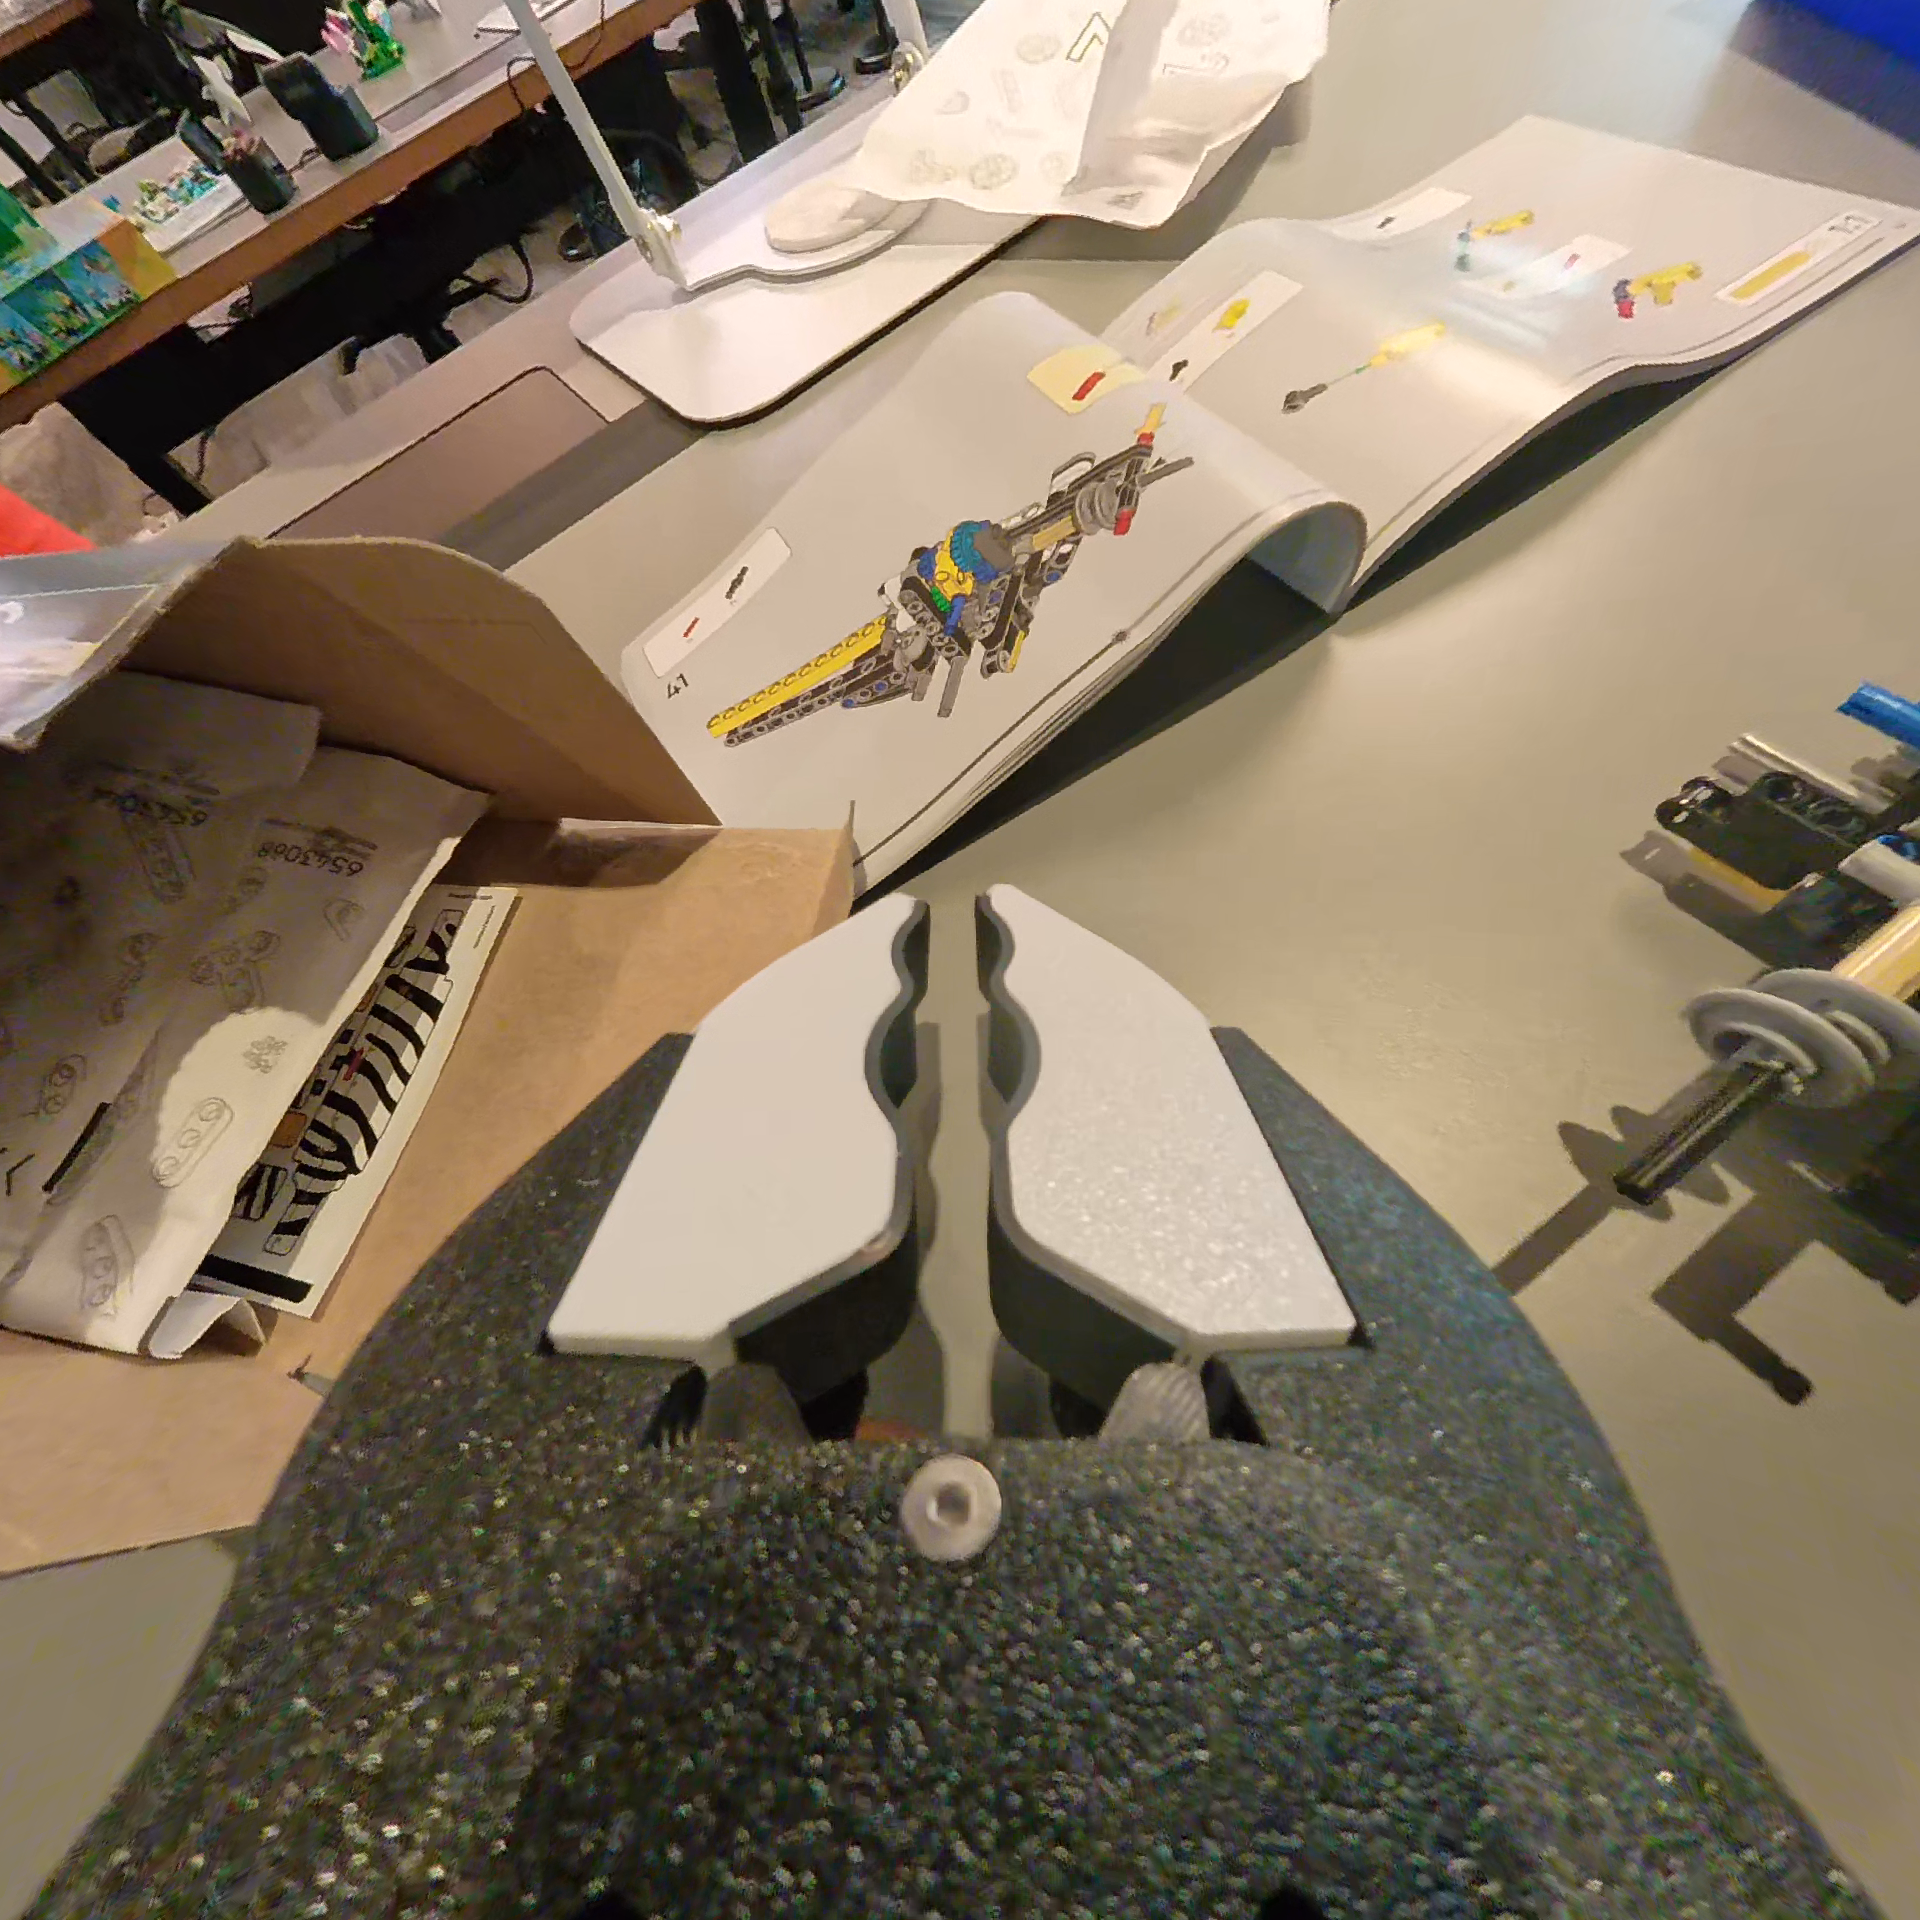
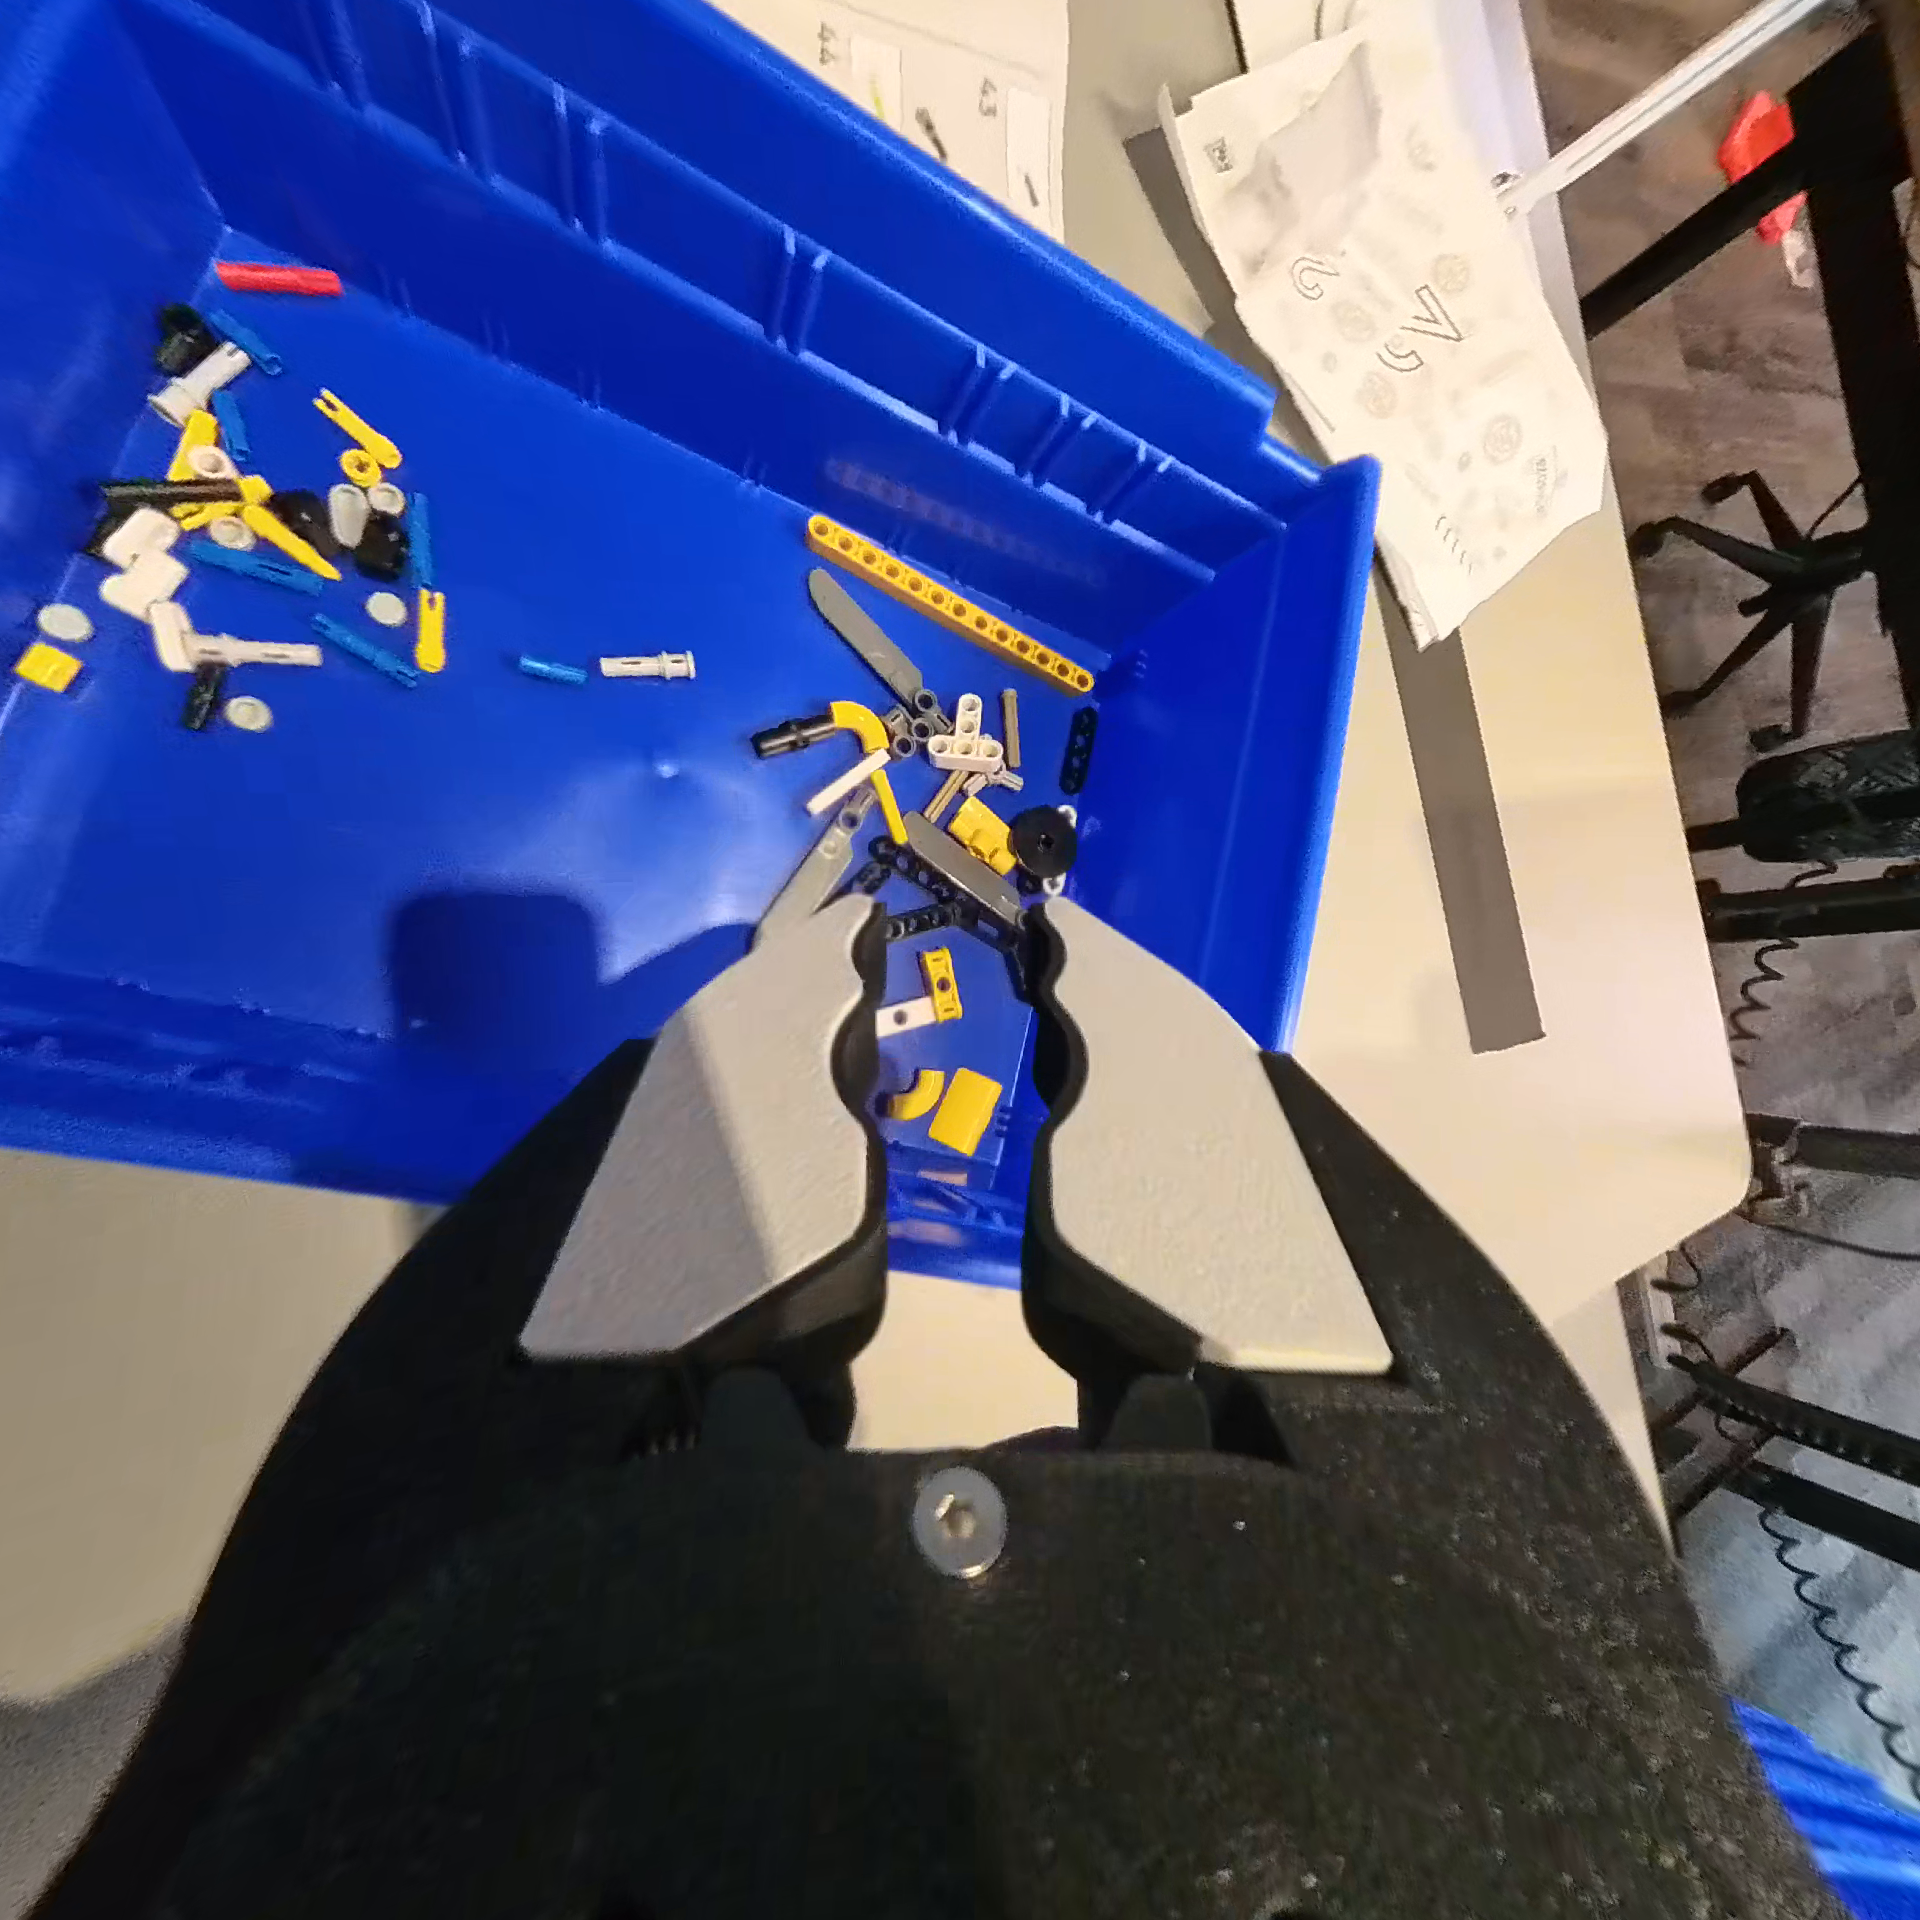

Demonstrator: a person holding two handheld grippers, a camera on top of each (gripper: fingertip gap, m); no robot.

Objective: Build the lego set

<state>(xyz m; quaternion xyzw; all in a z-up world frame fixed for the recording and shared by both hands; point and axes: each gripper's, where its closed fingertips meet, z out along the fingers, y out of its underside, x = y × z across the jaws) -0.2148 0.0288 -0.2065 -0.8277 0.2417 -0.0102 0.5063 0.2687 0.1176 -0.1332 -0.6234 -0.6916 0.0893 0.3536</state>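
Observation:
My left gripper [image 1: 953,906] hovers over the grey table with its jaws nearly together, a thin gap between them and nothing held. The open instruction booklet [image 1: 935,623] lies just ahead of it. The partly built lego model [image 1: 1808,935], with a grey wheel and a black axle, sits at the right edge. My right gripper [image 2: 956,914] is open and empty above the right corner of the blue bin [image 2: 520,831]. Between its fingers lie small yellow pieces [image 2: 940,982]. A pile of loose parts [image 2: 935,810] and a long yellow beam [image 2: 951,603] lie just beyond it.
A second scatter of parts [image 2: 229,540] and a red axle [image 2: 278,278] lie at the bin's far left. An open cardboard box [image 1: 416,935] with paper bags sits left of my left gripper. A lamp base [image 1: 748,322] and a torn paper bag [image 2: 1403,312] lie farther back. The table edge [image 2: 1662,1039] is on the right. Tip to tip, the grippers are about 50 cm apart. The long yellow beam [image 2: 951,603] lies some 15 cm from my right tips, 40 cm from my left tips.

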